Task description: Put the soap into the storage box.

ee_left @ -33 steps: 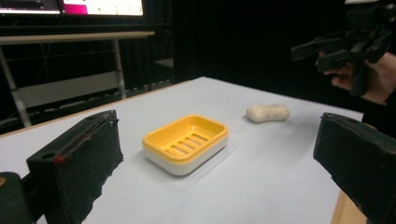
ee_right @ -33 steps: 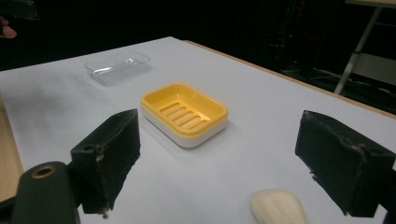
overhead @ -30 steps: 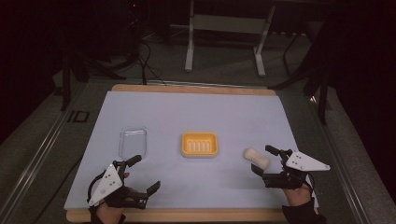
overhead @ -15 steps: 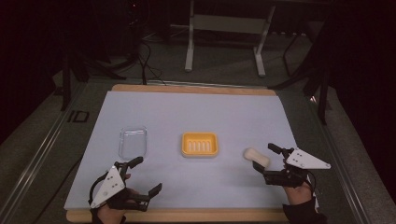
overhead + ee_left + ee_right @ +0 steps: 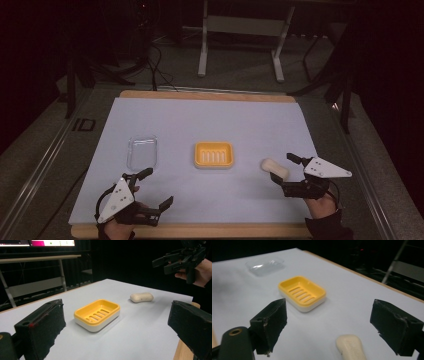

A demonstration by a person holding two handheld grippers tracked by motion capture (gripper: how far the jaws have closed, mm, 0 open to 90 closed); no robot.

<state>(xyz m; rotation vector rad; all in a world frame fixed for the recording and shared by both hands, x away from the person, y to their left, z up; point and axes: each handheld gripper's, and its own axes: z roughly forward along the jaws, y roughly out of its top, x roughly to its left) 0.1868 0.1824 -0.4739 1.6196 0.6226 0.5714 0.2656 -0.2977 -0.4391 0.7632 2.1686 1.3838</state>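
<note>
I read the right gripper (image 5: pixel 287 173) as released: its jaws stand wide apart, with nothing between them. The bar of soap (image 5: pixel 274 169) lies on the white table cover (image 5: pixel 210 125), right of the yellow soap dish (image 5: pixel 214 154) and apart from it. In the high view the bar sits just ahead of the right gripper's jaw tips, toward the dish side. Its long axis runs obliquely, from upper left to lower right in that view. In the right gripper view the soap (image 5: pixel 351 347) lies low between the two jaws, end-on to the camera. The left gripper (image 5: pixel 156 189) is also released, jaws spread, well apart from the soap. The clear lid (image 5: pixel 141 152) lies beyond it. The right hand is plainly the nearer one. I judge the next move to be a short advance and a closing across the bar's narrow width
</note>
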